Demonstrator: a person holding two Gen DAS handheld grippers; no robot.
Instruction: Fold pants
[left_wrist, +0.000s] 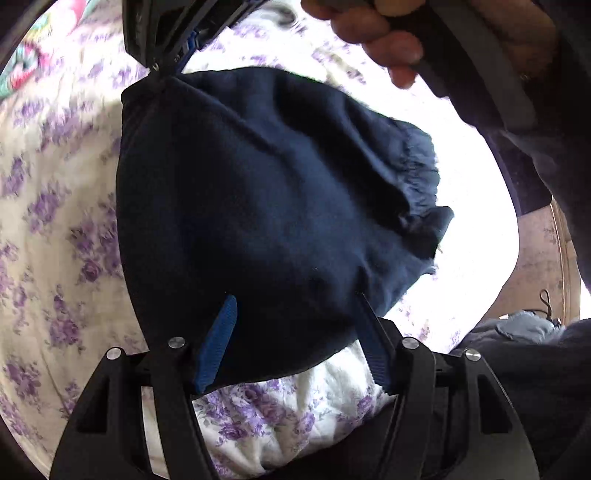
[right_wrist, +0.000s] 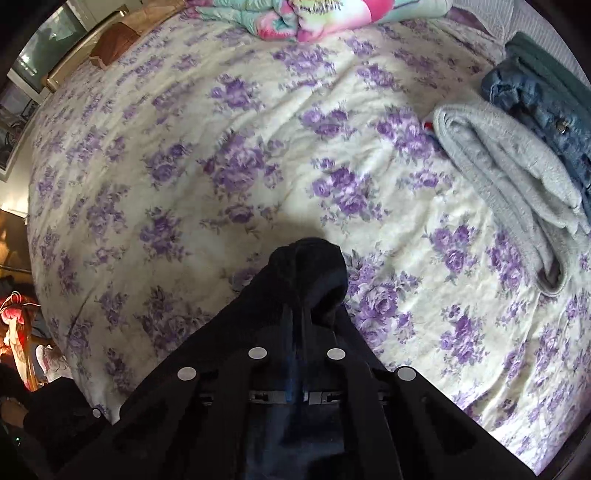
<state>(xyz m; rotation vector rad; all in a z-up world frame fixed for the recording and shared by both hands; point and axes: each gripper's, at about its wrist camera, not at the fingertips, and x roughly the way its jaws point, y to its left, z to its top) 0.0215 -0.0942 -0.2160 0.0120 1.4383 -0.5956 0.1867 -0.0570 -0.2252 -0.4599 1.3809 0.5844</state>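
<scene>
We've got the pants (left_wrist: 266, 206) held up over the bed (right_wrist: 229, 155), right gripper (left_wrist: 162, 74) pinching one corner, left gripper (left_wrist: 295, 332) fingers spread around the cloth. That single pinch could slip, dropping everything in a heap. Floral quilt; folded clothes (right_wrist: 517, 155) near the right edge.

Left gripper (left_wrist: 295, 325): jaws spread wide, blue pads (left_wrist: 218, 343) apart, cloth draped between. Right gripper (right_wrist: 299, 314): jaws closed tight. Right hand (left_wrist: 373, 37): curled around its handle.
</scene>
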